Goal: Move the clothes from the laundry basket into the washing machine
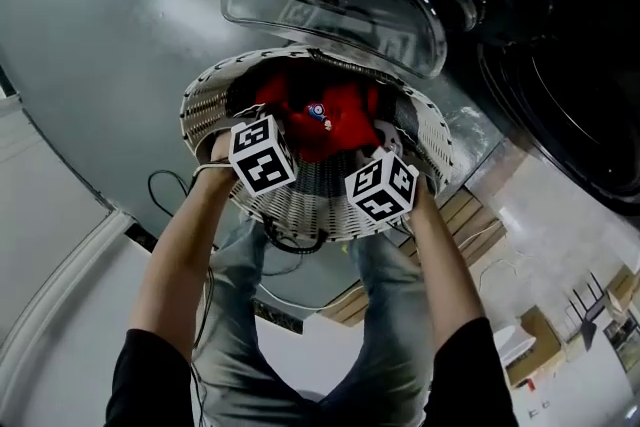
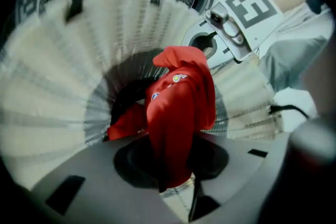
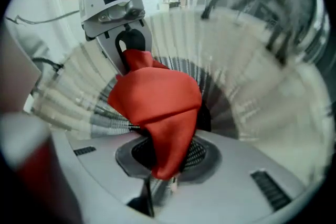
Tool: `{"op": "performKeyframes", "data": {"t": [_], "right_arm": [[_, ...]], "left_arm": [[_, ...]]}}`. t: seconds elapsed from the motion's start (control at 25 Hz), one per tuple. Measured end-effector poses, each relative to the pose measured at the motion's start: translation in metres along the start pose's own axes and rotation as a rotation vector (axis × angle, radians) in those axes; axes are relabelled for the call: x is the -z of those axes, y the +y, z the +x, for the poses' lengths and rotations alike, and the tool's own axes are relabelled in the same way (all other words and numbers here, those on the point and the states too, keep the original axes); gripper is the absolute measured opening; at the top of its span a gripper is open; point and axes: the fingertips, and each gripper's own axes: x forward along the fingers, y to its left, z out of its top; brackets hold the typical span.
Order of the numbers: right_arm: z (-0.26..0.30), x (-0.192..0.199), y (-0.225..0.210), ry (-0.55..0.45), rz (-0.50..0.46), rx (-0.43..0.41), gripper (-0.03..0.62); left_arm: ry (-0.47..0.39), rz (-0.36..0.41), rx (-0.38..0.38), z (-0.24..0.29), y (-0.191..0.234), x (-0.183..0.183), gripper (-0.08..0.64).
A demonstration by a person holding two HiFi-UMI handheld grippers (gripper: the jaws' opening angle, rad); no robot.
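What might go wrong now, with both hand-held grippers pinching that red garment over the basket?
1. The left hand-held gripper and right hand-held gripper each pinch only a fold of the red garment, so it might slip free.
2. The hanging cloth could snag on the laundry basket rim.
3. The washing machine door stands open close by and could get bumped.

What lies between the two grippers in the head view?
A red garment, held by the left gripper and right gripper, over the laundry basket; the head view shows it.
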Motion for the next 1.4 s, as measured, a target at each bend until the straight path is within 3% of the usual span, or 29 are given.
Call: {"op": "performKeyframes", "data": {"t": [0.12, 0.4, 0.64, 1.04, 1.2, 1.4], "right_arm": [[-0.037, -0.01, 0.003, -0.021, 0.023, 0.007, 0.072], [-0.115, -0.042, 0.004, -0.096, 0.162, 0.022, 0.072], [-0.166, -0.067, -0.002, -0.145, 0.251, 0.053, 0.074], [-0.268, -0.122, -0.005, -0.24, 0.399, 0.134, 0.072], [-0.3, -0.149, -0.004, -0.274, 0.424, 0.179, 0.072], [-0.342, -0.171, -0.015, -0.335, 0.523, 0.271, 0.072]], "left_arm": [[-0.051, -0.012, -0.028, -0.035, -0.01, -0.013, 0.138], [-0.149, -0.129, -0.078, -0.109, -0.031, -0.029, 0.138], [-0.225, -0.169, -0.121, -0.167, -0.039, -0.046, 0.138], [-0.406, -0.234, -0.123, -0.27, -0.052, -0.066, 0.138], [-0.442, -0.188, -0.128, -0.308, -0.052, -0.068, 0.138], [-0.497, -0.147, -0.123, -0.347, -0.044, -0.088, 0.137]]}}
